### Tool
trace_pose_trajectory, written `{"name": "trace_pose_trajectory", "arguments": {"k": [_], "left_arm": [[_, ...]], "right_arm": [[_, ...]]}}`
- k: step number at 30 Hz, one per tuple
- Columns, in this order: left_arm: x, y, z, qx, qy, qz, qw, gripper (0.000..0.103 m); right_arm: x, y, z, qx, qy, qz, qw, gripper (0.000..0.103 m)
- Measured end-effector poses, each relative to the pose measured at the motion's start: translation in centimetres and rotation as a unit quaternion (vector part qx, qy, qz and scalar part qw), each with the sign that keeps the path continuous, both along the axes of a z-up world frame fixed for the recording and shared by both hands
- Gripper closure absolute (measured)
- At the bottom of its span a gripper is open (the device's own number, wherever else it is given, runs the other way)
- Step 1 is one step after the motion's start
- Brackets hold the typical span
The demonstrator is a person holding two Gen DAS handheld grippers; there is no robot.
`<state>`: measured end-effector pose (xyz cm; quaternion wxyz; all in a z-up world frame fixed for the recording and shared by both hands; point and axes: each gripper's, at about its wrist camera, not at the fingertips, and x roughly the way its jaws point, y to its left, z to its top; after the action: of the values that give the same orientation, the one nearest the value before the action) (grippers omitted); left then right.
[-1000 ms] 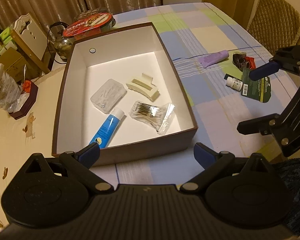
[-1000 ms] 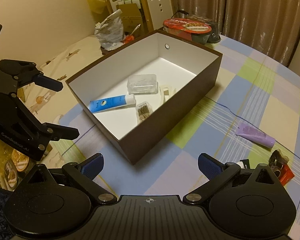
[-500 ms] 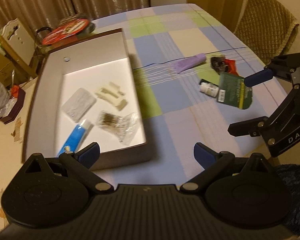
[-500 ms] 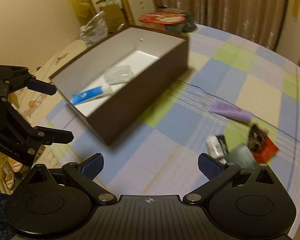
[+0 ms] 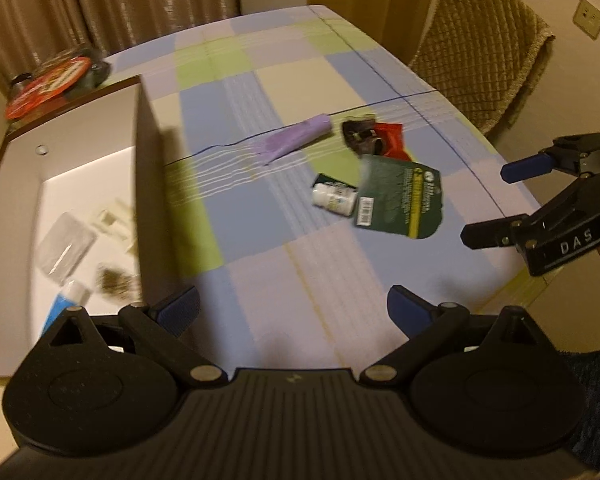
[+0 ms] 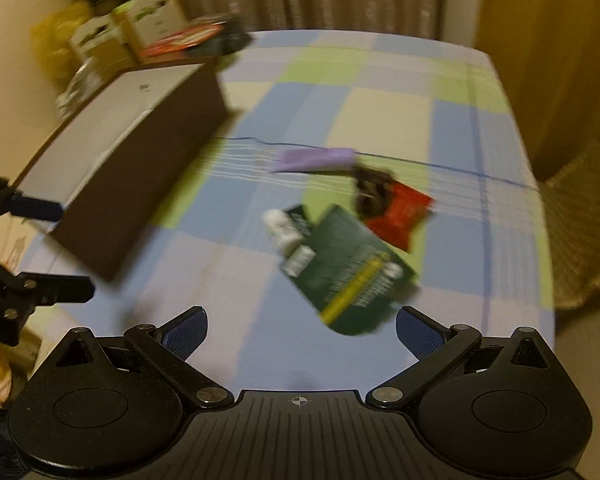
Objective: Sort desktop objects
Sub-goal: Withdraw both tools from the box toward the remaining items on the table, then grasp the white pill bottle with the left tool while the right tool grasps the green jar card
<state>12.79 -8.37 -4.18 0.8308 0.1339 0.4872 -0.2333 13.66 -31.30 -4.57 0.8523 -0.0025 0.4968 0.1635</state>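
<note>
Both grippers hang above the desk point(image 5: 260, 272) with jaws spread wide and empty. Ahead of the right gripper point(image 6: 302, 326), a green packet point(image 6: 354, 270) lies just beyond the jaws, overlapping a small white bottle point(image 6: 282, 230); a purple tube point(image 6: 314, 159) and red packet point(image 6: 400, 212) lie farther off, all smeared by blur. Left of the left gripper point(image 5: 294, 306), the brown box point(image 5: 144, 184) is cut off, its contents indistinct.

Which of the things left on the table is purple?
The soft purple squeeze tube, lying flat, farthest from both grippers. The flat packet beside it is dark green, the little bottle white, the wrapper red.
</note>
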Motion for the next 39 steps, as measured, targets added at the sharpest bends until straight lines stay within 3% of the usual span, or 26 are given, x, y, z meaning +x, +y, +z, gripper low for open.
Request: {"name": "trace_pose_trajectory", "arguments": {"k": [10, 13, 18, 22, 23, 24, 27, 29, 31, 33, 36, 39], "left_arm": [[4.0, -4.1, -3.3, 0.0, 0.022, -0.001, 0.9998, 0.005], [5.0, -4.6, -4.3, 0.003, 0.035, 0.001, 0.9994, 0.005], [6.3, -5.0, -5.7, 0.013, 0.054, 0.007, 0.9985, 0.005], [7.2, -5.0, -6.3, 0.013, 0.064, 0.018, 0.9977, 0.005], [7.3, -5.1, -6.3, 0.013, 0.065, 0.02, 0.9976, 0.005], [7.4, -5.1, -6.4, 0.013, 0.066, 0.021, 0.9975, 0.005], [7.6, -5.0, -6.4, 0.013, 0.067, 0.024, 0.9973, 0.005], [7.6, -5.0, -6.4, 0.013, 0.069, 0.026, 0.9972, 0.005], [7.7, -4.9, -6.5, 0.013, 0.069, 0.029, 0.9971, 0.005], [7.7, -4.7, -6.5, 0.014, 0.07, 0.034, 0.9969, 0.005], [7.8, -4.4, -6.5, 0.014, 0.07, 0.039, 0.9966, 0.005], [8.0, -4.2, -6.6, 0.013, 0.069, 0.045, 0.9965, 0.005]], "right_arm": [[2.6, -6.6, -4.4, 0.091, -0.014, -0.036, 0.995, 0.001], [4.4, -8.3, -7.0, 0.118, -0.005, -0.037, 0.992, 0.032], [6.2, -10.7, -10.0, 0.181, 0.001, -0.047, 0.982, 0.032], [6.9, -12.0, -11.1, 0.253, 0.007, -0.042, 0.966, 0.034], [7.1, -12.2, -11.4, 0.27, 0.015, -0.041, 0.962, 0.049], [7.3, -12.4, -11.8, 0.285, 0.023, -0.04, 0.957, 0.057], [7.3, -13.1, -12.8, 0.322, 0.039, -0.047, 0.945, 0.062], [7.2, -13.5, -13.2, 0.344, 0.048, -0.054, 0.936, 0.087], [6.9, -13.8, -12.9, 0.36, 0.036, -0.05, 0.931, 0.097], [6.4, -13.4, -11.5, 0.338, 0.009, -0.035, 0.941, 0.1], [5.3, -12.2, -8.5, 0.266, -0.049, -0.002, 0.963, 0.102], [3.2, -9.6, -5.0, 0.144, -0.128, 0.08, 0.978, 0.102]]}}
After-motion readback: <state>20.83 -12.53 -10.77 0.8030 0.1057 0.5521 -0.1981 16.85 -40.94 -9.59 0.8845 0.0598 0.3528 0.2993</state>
